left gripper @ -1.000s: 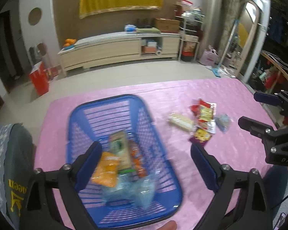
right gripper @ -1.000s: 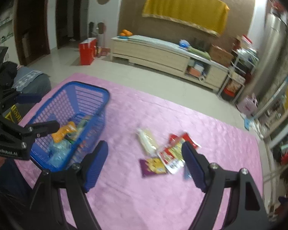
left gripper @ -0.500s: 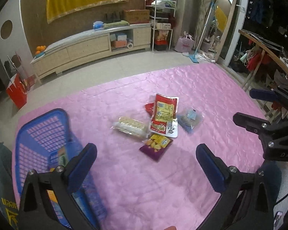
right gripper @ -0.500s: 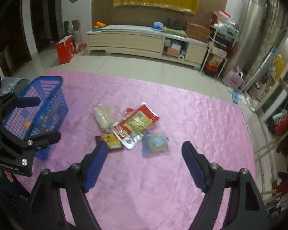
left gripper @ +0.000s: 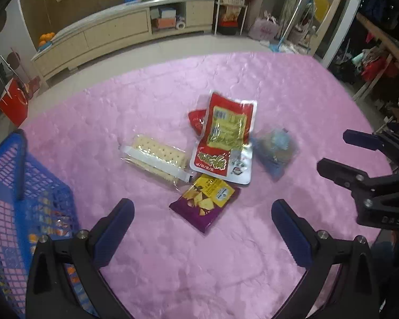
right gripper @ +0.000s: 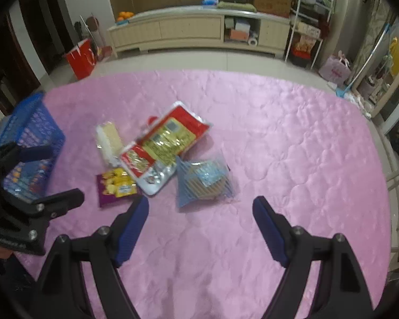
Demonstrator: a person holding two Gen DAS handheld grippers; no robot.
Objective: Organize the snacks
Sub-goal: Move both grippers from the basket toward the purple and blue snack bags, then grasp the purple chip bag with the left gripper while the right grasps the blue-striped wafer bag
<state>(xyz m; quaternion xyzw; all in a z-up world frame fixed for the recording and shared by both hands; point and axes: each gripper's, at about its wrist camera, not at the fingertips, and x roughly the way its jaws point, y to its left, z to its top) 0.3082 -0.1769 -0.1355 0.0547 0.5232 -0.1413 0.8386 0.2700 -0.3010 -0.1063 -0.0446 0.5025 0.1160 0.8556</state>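
Fingers of both grippers spread wide and empty above a loose cluster of snack packets.

Nearest the left gripper (left gripper: 202,223) lies the purple chip bag (left gripper: 206,206), flat on the pink quilted cover (left gripper: 226,265); it looks light, puffy and crinkly, so a pinch across its short width near the middle should hold, while squeezing hard would likely crush the chips. Touching its top edge is the big red-and-yellow pouch (left gripper: 224,138), glossy and probably slippery, overlapping a smaller red packet (left gripper: 196,118). Just beside sit the clear cracker pack (left gripper: 157,156), fragile, best taken by its long sides, and the blue-striped bag (right gripper: 203,179), soft film, right ahead of the right gripper (right gripper: 200,226). At the left edge stands the blue basket (left gripper: 16,175), already holding some snacks, near the cluster but apart from it.
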